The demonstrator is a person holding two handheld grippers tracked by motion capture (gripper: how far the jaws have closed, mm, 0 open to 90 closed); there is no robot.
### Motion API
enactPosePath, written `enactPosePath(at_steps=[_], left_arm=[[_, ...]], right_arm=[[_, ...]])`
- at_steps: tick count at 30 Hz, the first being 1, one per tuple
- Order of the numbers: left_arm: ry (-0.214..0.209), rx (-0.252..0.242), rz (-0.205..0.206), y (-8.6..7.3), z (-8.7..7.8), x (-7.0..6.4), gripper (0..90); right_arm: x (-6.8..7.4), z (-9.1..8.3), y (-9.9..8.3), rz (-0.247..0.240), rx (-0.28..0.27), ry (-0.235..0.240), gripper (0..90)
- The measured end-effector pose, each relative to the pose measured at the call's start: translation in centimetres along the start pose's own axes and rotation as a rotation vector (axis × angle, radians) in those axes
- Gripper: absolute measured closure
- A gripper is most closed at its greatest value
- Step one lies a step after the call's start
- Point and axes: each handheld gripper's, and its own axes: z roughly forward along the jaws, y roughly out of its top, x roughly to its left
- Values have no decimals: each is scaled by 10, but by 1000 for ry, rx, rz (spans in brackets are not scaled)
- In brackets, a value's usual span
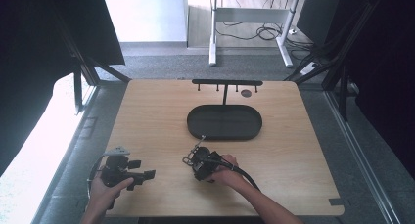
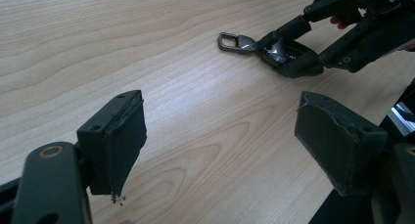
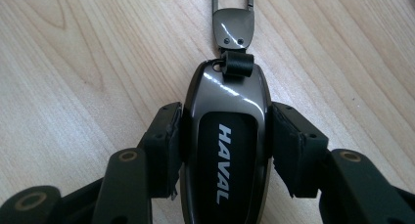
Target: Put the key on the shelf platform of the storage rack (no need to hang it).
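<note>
Between the right gripper's (image 3: 225, 150) jaws, a HAVAL key fob (image 3: 226, 136) sits clamped at both sides, low over the table (image 1: 147, 116), its clip (image 2: 235, 41) pointing toward the empty tray (image 1: 224, 122) and hook rack (image 1: 226, 82). Grasp looks done; placing remains, likely. Left gripper (image 2: 220, 141) waits near the table edge, jaws wide apart.

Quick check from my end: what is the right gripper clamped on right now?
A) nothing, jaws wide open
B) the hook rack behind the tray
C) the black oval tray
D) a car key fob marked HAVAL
D: in the right gripper view, the right gripper pinches a dark key fob lettered HAVAL by its sides, its metal clip pointing away over the wooden table.
</note>
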Motion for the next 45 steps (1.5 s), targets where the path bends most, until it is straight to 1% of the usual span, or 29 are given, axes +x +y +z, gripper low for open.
enactPosePath(at_steps=[1,3,6,7,9,10,11,14,15,16,19,21,22,24,26,28,31,34,37,39,45], left_arm=[[1,0,-1,0,0,1,196],[1,0,0,0,0,1,196],[1,-1,-1,0,0,0,196],[2,-1,-3,0,0,0,197],[2,-1,-3,0,0,0,196],[1,-2,-4,0,0,0,196],[2,0,-4,0,0,0,196],[2,0,-4,0,0,0,197],[2,-1,-4,0,0,0,197],[2,-1,-4,0,0,0,196],[1,-2,-2,0,0,0,196],[2,-2,-2,0,0,1,196],[1,-2,-2,0,0,1,197],[2,-2,-1,0,0,1,196],[1,-2,-2,0,0,1,196],[2,-2,-2,0,0,0,196],[2,-1,0,0,0,0,196],[2,-1,-1,0,0,0,196],[2,-1,-2,0,1,0,196],[2,-1,-1,0,1,0,196],[2,-1,1,0,1,0,196]], right_arm=[[0,-1,0,3,-2,12,495],[-2,-4,1,3,-18,21,496],[-4,-8,1,17,-33,25,496],[-5,-11,2,16,-44,24,496],[-9,-20,3,34,-75,36,496],[-9,-20,3,34,-75,36,496],[-10,-26,4,36,-92,41,497],[-12,-37,6,39,-121,36,497],[-12,-37,6,39,-121,36,497],[-13,-44,8,45,-140,36,497],[-14,-48,9,45,-148,37,497],[-16,-55,10,42,-163,36,497],[-17,-58,11,49,-170,37,497],[-18,-63,11,39,-180,38,497],[-18,-66,11,40,-184,38,498],[-21,-72,12,40,-199,31,497],[-23,-76,11,43,-208,28,498],[-28,-83,11,51,-229,19,498],[-31,-87,10,54,-237,16,498],[-35,-91,10,64,-249,13,498],[-41,-95,10,73,-259,-2,498]])
